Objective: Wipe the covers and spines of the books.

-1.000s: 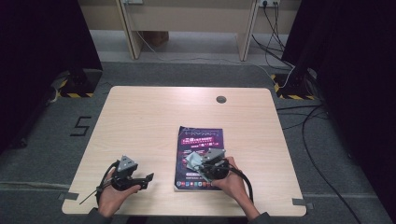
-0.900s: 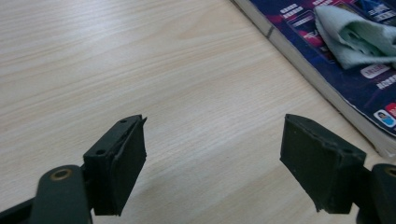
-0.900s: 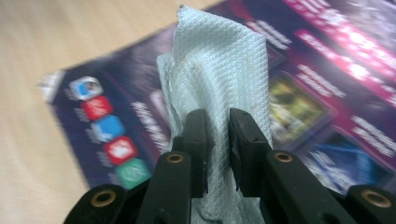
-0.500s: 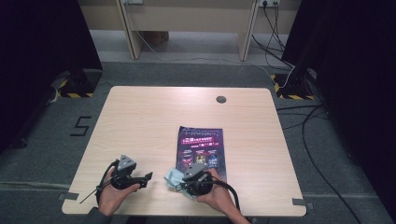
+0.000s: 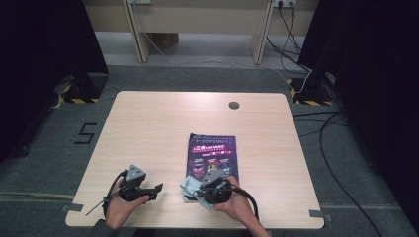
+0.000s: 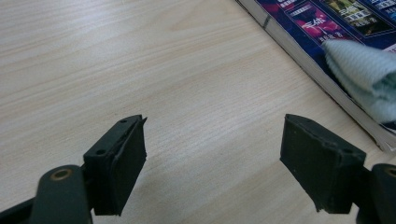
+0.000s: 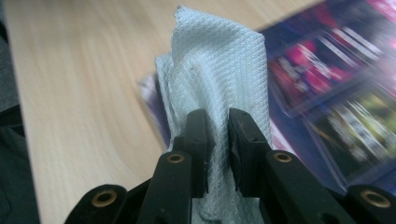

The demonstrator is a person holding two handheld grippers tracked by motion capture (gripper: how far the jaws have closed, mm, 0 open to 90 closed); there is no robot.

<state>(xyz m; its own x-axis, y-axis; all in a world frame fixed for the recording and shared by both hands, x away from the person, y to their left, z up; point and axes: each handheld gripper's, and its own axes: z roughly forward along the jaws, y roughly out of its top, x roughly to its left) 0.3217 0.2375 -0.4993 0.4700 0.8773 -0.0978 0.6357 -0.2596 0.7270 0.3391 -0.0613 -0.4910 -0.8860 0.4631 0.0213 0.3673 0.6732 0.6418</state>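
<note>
Right gripper: jaws nearly closed, pinching a pale blue-green waffle-weave cloth that stands up in a fold between the pads. Since a second ago this gripper and the cloth have slid from mid-cover toward the near left corner of the dark purple-and-magenta printed magazine; the cloth now overhangs that corner, partly on the cover and partly over bare wood. Reads as a wiping stroke running off the cover's edge; the next pass probably needs a return across the cover. Left gripper: jaws wide apart, nothing between them, parked low over the light wooden tabletop, unmoved, just left of the magazine's spine. The gap between the two grippers is narrowing. Far half of the table is open; the near edge is close behind both hands.
</note>
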